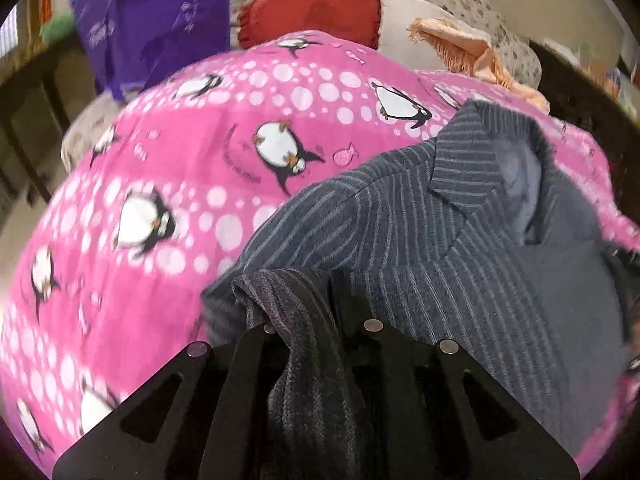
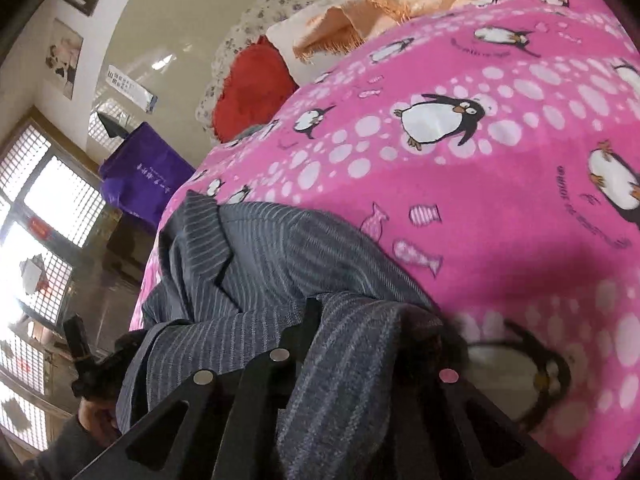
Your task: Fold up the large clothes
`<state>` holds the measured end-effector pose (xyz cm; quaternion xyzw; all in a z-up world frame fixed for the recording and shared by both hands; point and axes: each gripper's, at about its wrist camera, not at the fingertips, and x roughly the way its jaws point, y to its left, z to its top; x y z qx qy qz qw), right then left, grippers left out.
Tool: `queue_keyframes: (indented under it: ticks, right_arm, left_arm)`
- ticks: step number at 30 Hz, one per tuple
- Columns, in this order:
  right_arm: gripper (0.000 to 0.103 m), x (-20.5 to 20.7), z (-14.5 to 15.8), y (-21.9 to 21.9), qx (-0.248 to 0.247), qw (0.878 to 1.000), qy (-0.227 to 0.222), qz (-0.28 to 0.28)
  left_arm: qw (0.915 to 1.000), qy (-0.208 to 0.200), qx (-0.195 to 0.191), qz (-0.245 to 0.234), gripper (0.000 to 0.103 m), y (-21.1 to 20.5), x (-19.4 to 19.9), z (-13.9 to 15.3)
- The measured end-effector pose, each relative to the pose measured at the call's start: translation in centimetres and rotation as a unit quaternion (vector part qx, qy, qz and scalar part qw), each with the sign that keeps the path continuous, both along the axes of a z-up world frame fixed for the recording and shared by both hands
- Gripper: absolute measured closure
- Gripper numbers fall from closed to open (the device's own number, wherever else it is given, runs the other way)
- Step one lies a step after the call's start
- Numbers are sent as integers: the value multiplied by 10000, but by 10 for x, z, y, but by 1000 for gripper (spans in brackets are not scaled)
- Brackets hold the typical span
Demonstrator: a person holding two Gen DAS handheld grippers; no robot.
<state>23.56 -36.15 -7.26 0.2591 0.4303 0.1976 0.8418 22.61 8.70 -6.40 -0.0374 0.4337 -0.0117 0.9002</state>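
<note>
Grey pinstriped woollen jacket [image 1: 420,216] is pinched by left gripper [image 1: 308,304] and right gripper [image 2: 360,328] — both clamped on cloth; edges should be lowered evenly onto pink penguin-print fleece blanket [image 1: 168,168].

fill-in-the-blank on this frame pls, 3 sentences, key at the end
1. The striped grey jacket lies on a pink blanket printed with ____.
2. Cloth of the jacket is pinched in ____ hand-held grippers, left and right.
3. Beyond the blanket sits a cushion coloured ____.

Missing words: penguins; both; red
</note>
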Motion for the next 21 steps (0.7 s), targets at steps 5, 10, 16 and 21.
queue_keyframes:
  ticks: [5, 10, 16, 21]
  right_arm:
    - [96, -1, -2, -12, 511, 9982, 307, -54]
    - [65, -14, 15, -29, 1194, 9893, 796, -252]
    - [62, -59, 67, -36, 872, 9950, 385, -311]
    - [61, -118, 98, -25, -243, 9988, -392, -169]
  left_arm:
    - [9996, -105, -261, -31, 91, 9, 1, -7]
    - [9949, 510, -867, -33, 83, 29, 1, 5]
    - [9981, 407, -421, -207, 65, 30, -27, 51]
    - [9995, -6, 294, -140, 36, 34, -65, 62]
